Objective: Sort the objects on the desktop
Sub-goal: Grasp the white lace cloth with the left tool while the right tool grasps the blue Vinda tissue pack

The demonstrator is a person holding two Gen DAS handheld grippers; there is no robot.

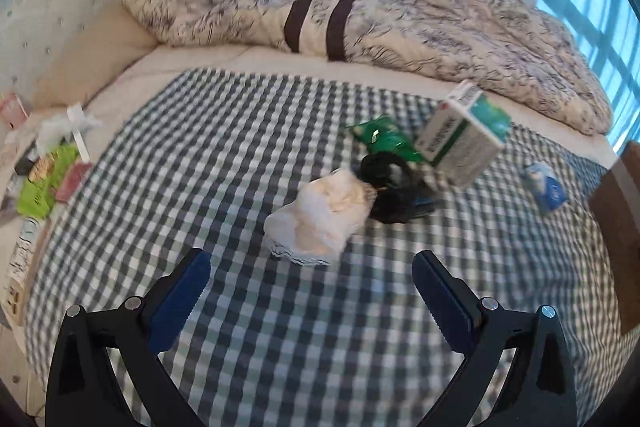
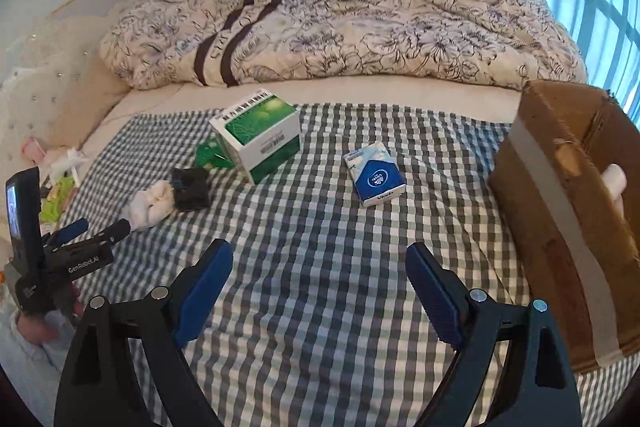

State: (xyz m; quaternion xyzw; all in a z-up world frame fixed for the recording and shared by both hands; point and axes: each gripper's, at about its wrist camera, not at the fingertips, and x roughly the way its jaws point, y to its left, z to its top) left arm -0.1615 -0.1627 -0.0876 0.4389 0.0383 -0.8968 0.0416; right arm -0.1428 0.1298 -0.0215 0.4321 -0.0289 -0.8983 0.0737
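Left wrist: the left gripper (image 1: 310, 281) is held wide apart, empty, just short of the white sock (image 1: 320, 217) on the checked cloth (image 1: 240, 147); its middle should be straddled squarely before closing.

Right wrist: the right gripper (image 2: 320, 275) is likewise spread and empty, the tissue pack (image 2: 374, 179) ahead, the carton (image 2: 568, 211) beside it.

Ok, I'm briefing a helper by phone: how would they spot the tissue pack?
Start from the checked cloth spread over the bed, in front of the bunched floral duvet. Between the green and white box and the cardboard box lies the tissue pack, alone on the cloth. It is the only blue item, small and flat, touching nothing.
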